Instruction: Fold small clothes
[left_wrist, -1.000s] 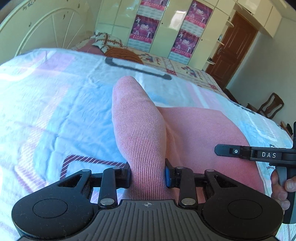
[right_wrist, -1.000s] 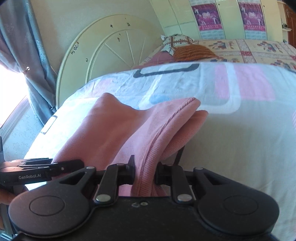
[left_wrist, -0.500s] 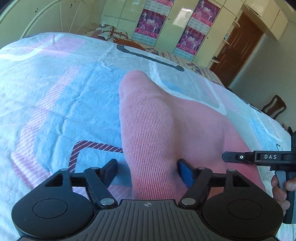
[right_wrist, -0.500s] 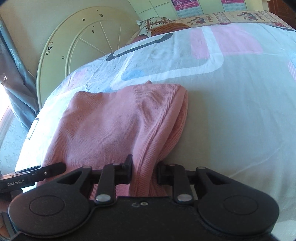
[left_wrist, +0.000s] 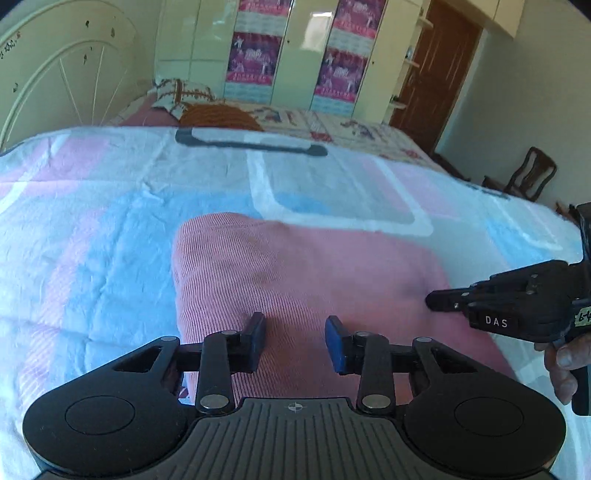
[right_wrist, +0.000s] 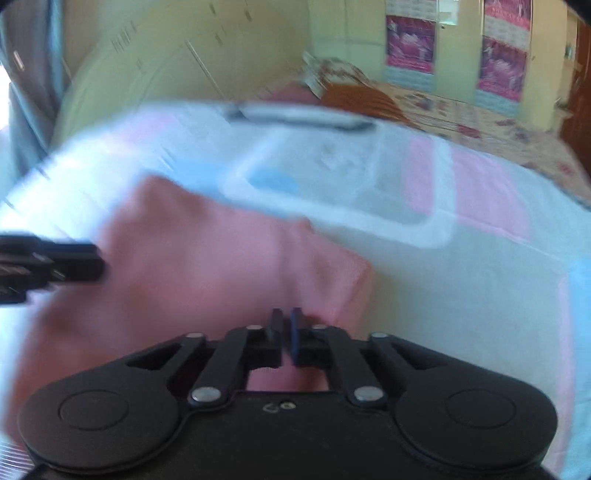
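Left fingers: held apart, nothing between them, seen low in the left wrist view; the left gripper (left_wrist: 295, 338) is poised just over the near part of the pink knit garment (left_wrist: 306, 280).
Right fingers: brought almost together in the right wrist view, only a thin slit left between the pads; no cloth is seen pinched in the right gripper (right_wrist: 285, 334), though heavy blur leaves this uncertain.
Garment: laid on the patterned bedsheet (left_wrist: 92, 229) in the centre of both frames; a rounded doubled edge is shown at its left side in the left wrist view, and a doubled corner at centre right in the right wrist view (right_wrist: 332, 273).
Done so far: one fold is judged laid down and let go.
Left to do: the bundle looks broad and puffy, so flattening and probably another fold are judged outstanding.
Background: a headboard (left_wrist: 55, 74) is seen at upper left.
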